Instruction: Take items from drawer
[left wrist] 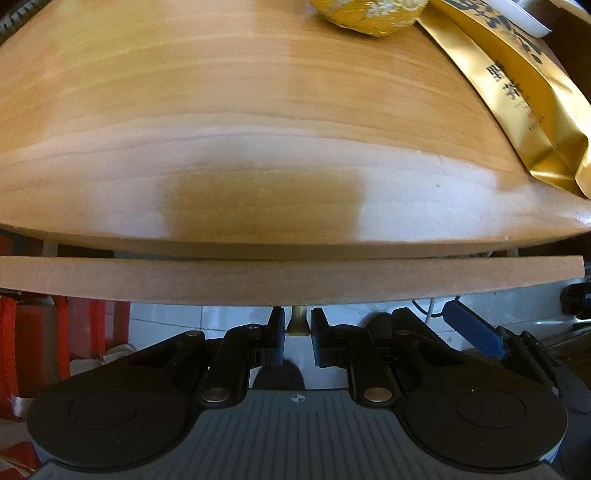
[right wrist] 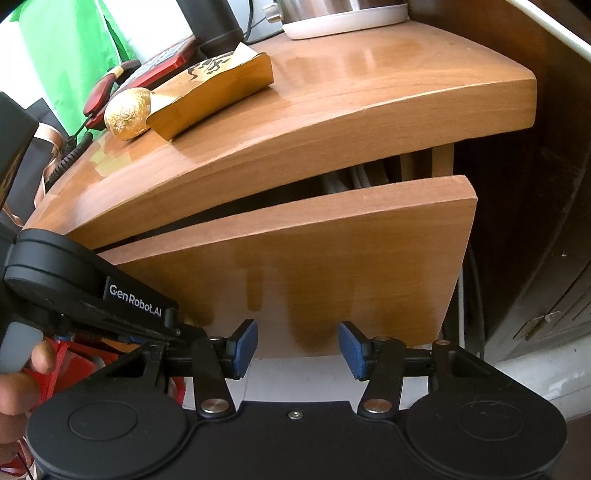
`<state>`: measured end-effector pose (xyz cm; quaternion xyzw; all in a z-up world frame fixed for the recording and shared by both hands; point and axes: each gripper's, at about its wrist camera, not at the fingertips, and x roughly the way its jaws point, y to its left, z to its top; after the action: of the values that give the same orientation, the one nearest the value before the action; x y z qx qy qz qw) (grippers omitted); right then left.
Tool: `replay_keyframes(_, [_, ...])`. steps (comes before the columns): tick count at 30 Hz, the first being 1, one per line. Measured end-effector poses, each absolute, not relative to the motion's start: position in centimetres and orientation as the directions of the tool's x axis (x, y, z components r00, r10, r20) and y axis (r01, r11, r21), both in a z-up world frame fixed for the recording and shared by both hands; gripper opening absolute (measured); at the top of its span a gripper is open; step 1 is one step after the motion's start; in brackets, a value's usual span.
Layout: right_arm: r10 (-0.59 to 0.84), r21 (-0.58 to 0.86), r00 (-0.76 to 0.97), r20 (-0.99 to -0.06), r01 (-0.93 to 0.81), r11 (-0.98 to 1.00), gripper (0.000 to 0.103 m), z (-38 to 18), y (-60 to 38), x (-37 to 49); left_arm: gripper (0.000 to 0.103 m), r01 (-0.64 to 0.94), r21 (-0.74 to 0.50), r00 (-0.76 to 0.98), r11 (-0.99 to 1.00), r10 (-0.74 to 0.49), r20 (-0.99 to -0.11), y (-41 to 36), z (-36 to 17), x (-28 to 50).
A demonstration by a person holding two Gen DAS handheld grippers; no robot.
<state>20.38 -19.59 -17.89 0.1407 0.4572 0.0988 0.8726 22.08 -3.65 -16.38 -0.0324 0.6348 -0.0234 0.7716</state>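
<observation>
The wooden drawer front (right wrist: pixel 314 266) of a small cabinet stands slightly pulled out under the wooden top (right wrist: pixel 351 92); white papers (right wrist: pixel 351 179) show in the gap. In the left wrist view my left gripper (left wrist: pixel 298 325) is shut on the brass drawer knob (left wrist: pixel 298 321) just below the drawer front's top edge (left wrist: pixel 159 277). The left gripper also shows in the right wrist view (right wrist: pixel 122 314) at the drawer's lower left. My right gripper (right wrist: pixel 298 349) is open and empty, close in front of the drawer front's lower part.
On the cabinet top lie a gold tea packet (right wrist: pixel 214 96), also in the left wrist view (left wrist: pixel 517 92), a gold foil ball (right wrist: pixel 127 114), a red telephone (right wrist: pixel 147 70) and a kettle base (right wrist: pixel 343 20). A dark cabinet (right wrist: pixel 535 277) stands right. Red bags (left wrist: pixel 55 339) sit lower left.
</observation>
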Motion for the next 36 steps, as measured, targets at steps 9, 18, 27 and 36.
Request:
replay_keyframes(9, [0.290, 0.317, 0.556, -0.779, -0.051, 0.947, 0.051, -17.7, -19.7, 19.6, 0.019, 0.003, -0.079, 0.198, 0.997, -0.078, -0.977, -3.7, -15.9, 19.1])
replay_keyframes(18, [0.279, 0.269, 0.545, -0.791, -0.100, 0.958, 0.058, -16.8, -18.8, 18.5, 0.021, -0.034, -0.083, 0.216, 0.996, -0.073, -0.974, -3.1, -15.3, 16.7])
replay_keyframes(27, [0.249, 0.225, 0.539, -0.804, -0.112, 0.968, 0.058, -14.9, -16.5, 17.6, 0.023, -0.071, -0.048, 0.255, 0.996, -0.029, -0.966, 0.5, -14.3, 14.8])
replay_keyframes(36, [0.204, 0.186, 0.534, -0.820, -0.088, 0.979, 0.058, -13.2, -18.0, 13.3, 0.028, -0.125, -0.007, 0.300, 0.992, 0.031, -0.954, 0.6, -12.9, 12.8])
